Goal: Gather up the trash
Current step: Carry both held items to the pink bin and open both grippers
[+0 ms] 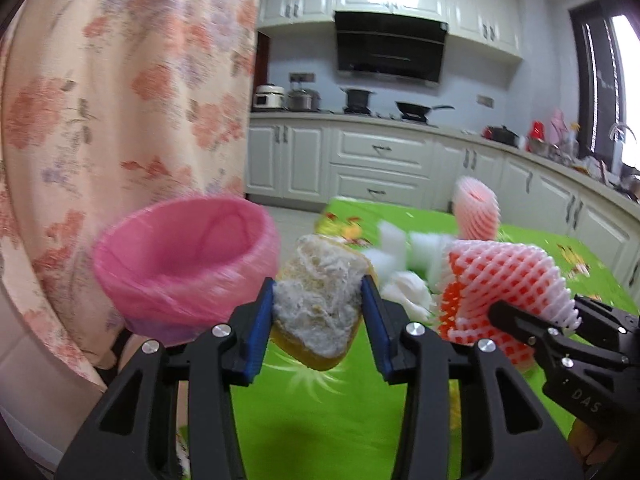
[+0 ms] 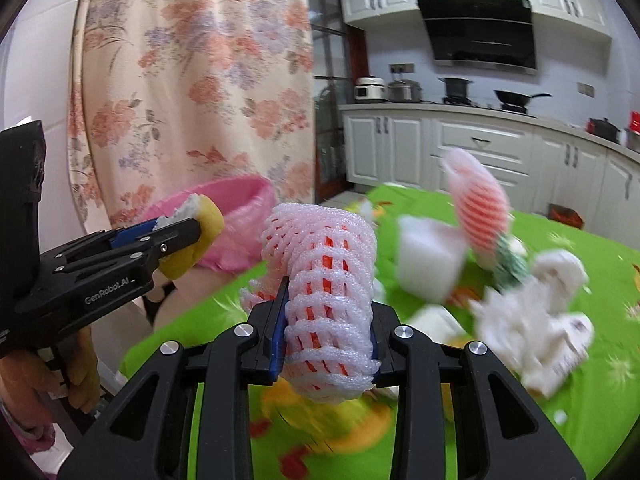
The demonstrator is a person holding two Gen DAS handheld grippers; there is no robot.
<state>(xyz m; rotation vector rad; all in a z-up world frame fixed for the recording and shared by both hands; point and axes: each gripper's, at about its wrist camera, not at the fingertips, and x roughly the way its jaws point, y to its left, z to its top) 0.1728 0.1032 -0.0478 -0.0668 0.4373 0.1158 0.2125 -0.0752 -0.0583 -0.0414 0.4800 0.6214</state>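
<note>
Trash lies scattered on the green tablecloth (image 2: 592,380), beside a pink-lined bin (image 1: 184,264) at the table's edge. The left gripper (image 1: 318,308) pinches a yellow peel piece (image 1: 320,300); the right gripper (image 2: 330,320) squeezes a foam fruit net (image 2: 328,300).

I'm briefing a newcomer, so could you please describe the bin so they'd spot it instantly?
Find the green table, then its far-left edge by the floral curtain. The bin stands there: a round tub lined with a pink bag, the only open container among the trash.
</note>
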